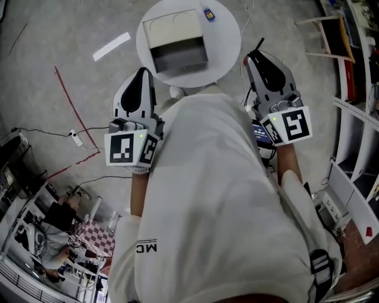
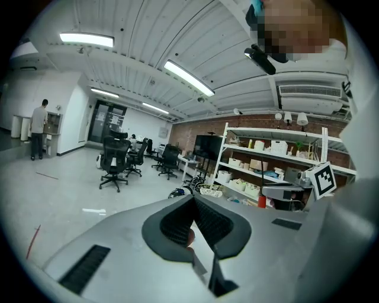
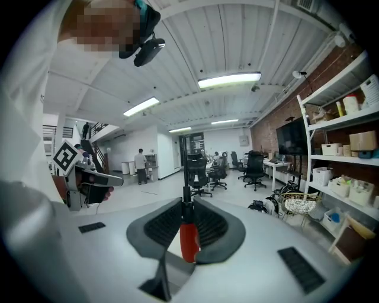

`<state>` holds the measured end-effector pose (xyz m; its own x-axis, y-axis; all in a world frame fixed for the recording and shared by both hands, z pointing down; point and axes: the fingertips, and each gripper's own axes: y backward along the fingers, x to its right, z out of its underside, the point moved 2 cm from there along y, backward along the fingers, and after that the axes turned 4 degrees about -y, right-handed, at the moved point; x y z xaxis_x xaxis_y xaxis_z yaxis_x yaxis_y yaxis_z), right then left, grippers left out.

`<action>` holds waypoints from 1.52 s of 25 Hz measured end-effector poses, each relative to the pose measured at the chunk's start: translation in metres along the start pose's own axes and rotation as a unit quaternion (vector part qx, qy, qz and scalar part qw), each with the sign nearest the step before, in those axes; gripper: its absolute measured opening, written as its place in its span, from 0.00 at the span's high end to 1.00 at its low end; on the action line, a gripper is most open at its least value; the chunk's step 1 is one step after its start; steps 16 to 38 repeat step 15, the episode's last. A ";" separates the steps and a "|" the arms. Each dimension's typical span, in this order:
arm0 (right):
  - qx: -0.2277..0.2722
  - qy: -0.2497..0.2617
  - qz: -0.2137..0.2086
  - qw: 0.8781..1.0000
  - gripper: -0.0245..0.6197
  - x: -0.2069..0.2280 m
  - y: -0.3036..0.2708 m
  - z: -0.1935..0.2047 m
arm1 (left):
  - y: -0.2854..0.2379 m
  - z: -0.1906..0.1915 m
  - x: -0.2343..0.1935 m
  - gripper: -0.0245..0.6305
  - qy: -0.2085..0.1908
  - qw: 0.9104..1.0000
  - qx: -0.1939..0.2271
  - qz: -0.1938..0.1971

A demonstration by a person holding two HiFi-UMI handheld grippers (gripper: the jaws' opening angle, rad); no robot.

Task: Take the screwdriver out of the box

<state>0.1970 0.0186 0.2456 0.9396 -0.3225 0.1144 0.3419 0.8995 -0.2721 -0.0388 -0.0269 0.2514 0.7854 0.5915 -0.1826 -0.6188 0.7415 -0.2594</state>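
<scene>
My right gripper [image 3: 185, 204] is shut on the screwdriver [image 3: 189, 239]; its red handle sits between the jaws and the thin black shaft points up past the tips. From the head view that shaft [image 1: 259, 44] pokes out beyond the right gripper [image 1: 254, 57], which is held up at chest height. The left gripper [image 1: 142, 72] is raised alongside, its jaws shut together with no tool in them [image 2: 192, 199]. An open white box [image 1: 176, 42] sits on a round white table [image 1: 228, 53] just ahead of both grippers. What the box holds is hidden.
A small blue item [image 1: 208, 14] lies at the table's far edge. Red tape [image 1: 71, 103] and a cable with a plug [image 1: 76, 137] cross the floor at left. White shelving [image 1: 355, 118] stands at right. Office chairs [image 2: 113, 163] stand further off.
</scene>
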 end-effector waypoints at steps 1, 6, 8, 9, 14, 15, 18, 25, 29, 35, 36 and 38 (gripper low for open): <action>-0.001 0.001 -0.003 1.000 0.79 -0.001 -0.001 0.000 | -0.001 0.001 0.001 0.95 0.000 1.000 -0.001 0.000; 0.000 0.006 -0.012 1.000 0.79 -0.006 -0.003 -0.002 | -0.006 0.000 0.008 0.95 -0.005 1.000 0.001 0.009; 0.000 0.009 -0.014 1.000 0.79 -0.008 -0.005 -0.002 | -0.006 0.001 0.010 0.95 -0.006 1.000 0.002 0.010; 0.000 0.010 -0.014 1.000 0.79 -0.009 -0.005 -0.001 | -0.006 0.003 0.010 0.95 -0.005 1.000 0.001 0.009; -0.008 0.009 -0.011 1.000 0.79 -0.015 -0.001 0.003 | -0.004 0.008 0.013 0.95 -0.003 1.000 -0.003 0.013; -0.009 0.009 -0.010 1.000 0.79 -0.015 0.000 0.003 | -0.004 0.007 0.014 0.95 -0.002 1.000 -0.004 0.014; -0.009 0.009 -0.010 1.000 0.79 -0.015 0.000 0.003 | -0.004 0.007 0.014 0.95 -0.002 1.000 -0.004 0.014; -0.009 0.009 -0.010 1.000 0.79 -0.015 0.000 0.003 | -0.004 0.007 0.014 0.95 -0.002 1.000 -0.004 0.014; -0.009 0.009 -0.010 1.000 0.79 -0.015 0.000 0.003 | -0.004 0.007 0.014 0.95 -0.002 1.000 -0.004 0.014; -0.009 0.009 -0.010 1.000 0.79 -0.015 0.000 0.003 | -0.004 0.007 0.014 0.95 -0.002 1.000 -0.004 0.014; -0.009 0.009 -0.010 1.000 0.79 -0.015 0.000 0.003 | -0.004 0.007 0.014 0.95 -0.002 1.000 -0.004 0.014; -0.009 0.009 -0.010 1.000 0.79 -0.015 0.000 0.003 | -0.004 0.007 0.014 0.95 -0.002 1.000 -0.004 0.014</action>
